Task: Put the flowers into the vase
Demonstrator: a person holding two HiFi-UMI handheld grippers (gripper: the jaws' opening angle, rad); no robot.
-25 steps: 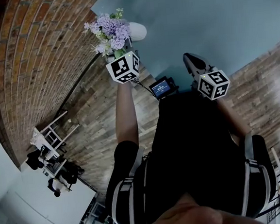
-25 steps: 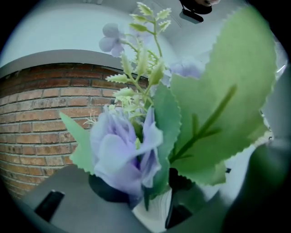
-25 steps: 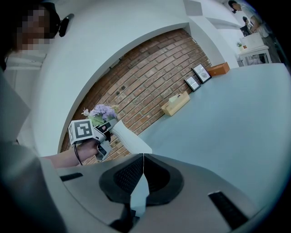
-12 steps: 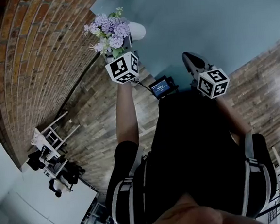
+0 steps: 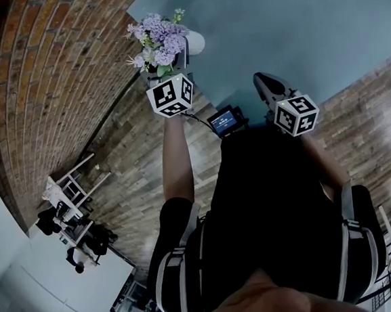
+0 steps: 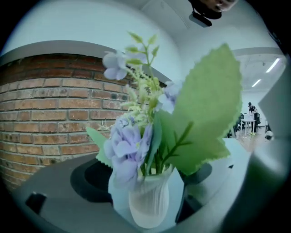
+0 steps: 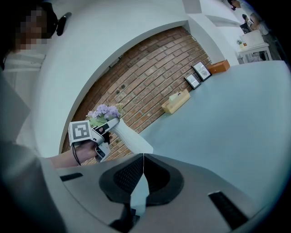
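The left gripper (image 6: 145,182) has just been opening its fingers (image 6: 59,200). They now stand wide, with the vase (image 6: 148,207) between them and a gap showing on its left side. The flowers (image 6: 127,145) sit in the vase, lilac blooms and a big green leaf (image 6: 207,109) rising above its rim. The vase stands at the edge of the blue counter (image 7: 227,127), near the brick wall (image 6: 50,104). The right gripper (image 7: 142,182) hangs well apart from it, fingers closed together on nothing.
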